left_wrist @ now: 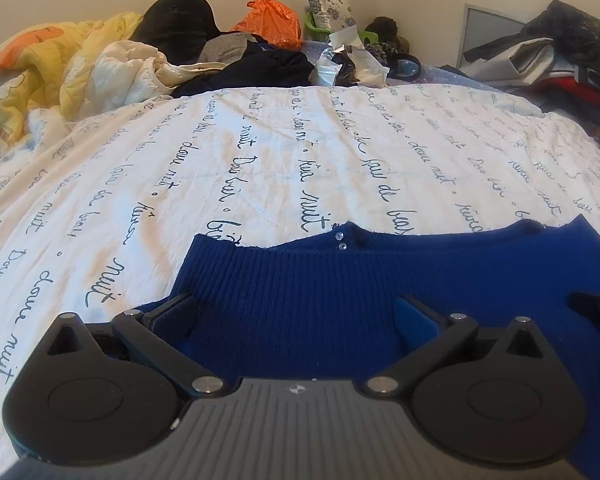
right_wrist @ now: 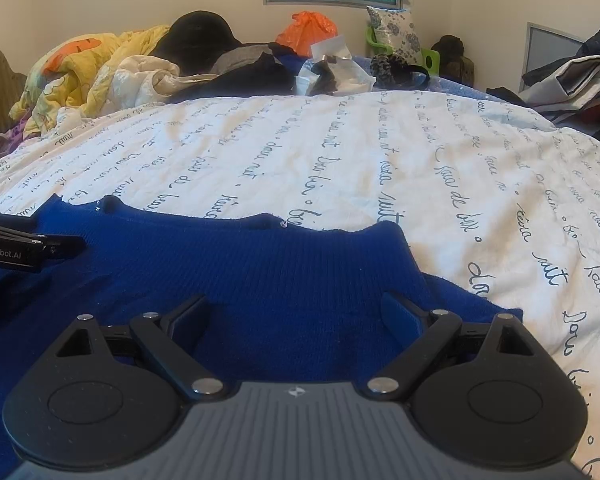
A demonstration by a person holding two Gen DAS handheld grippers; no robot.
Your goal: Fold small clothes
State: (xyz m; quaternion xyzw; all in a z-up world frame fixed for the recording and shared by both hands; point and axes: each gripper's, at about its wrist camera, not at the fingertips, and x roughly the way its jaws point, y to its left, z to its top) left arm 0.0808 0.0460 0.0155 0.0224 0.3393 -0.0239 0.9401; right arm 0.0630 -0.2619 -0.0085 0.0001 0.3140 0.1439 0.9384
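Currently I'm reading both wrist views like this:
sweater: blue knit sweater point(left_wrist: 340, 300) lies flat on the near part of the bed, ribbed band facing away from me, small shiny studs near its far edge
left tongs: left tongs point(left_wrist: 296, 314) spread wide, released, nothing gripped; fingers point(left_wrist: 172, 312) sit low over the sweater near its left end, knit showing in the gap between them
right tongs: right tongs point(right_wrist: 296, 312) also spread wide, released, nothing gripped; they sit over the sweater's right part, near its right edge
cross-view: tip of the right tongs shows at the right edge of my left view; body of the left tongs shows at the left edge of my right view, over the sweater
bed: white quilt point(left_wrist: 260, 160) with dark handwriting print covers the bed, bare beyond the sweater
far end: yellow blanket point(left_wrist: 40, 64), dark clothes point(left_wrist: 256, 68), orange bag point(left_wrist: 272, 20) piled against the wall
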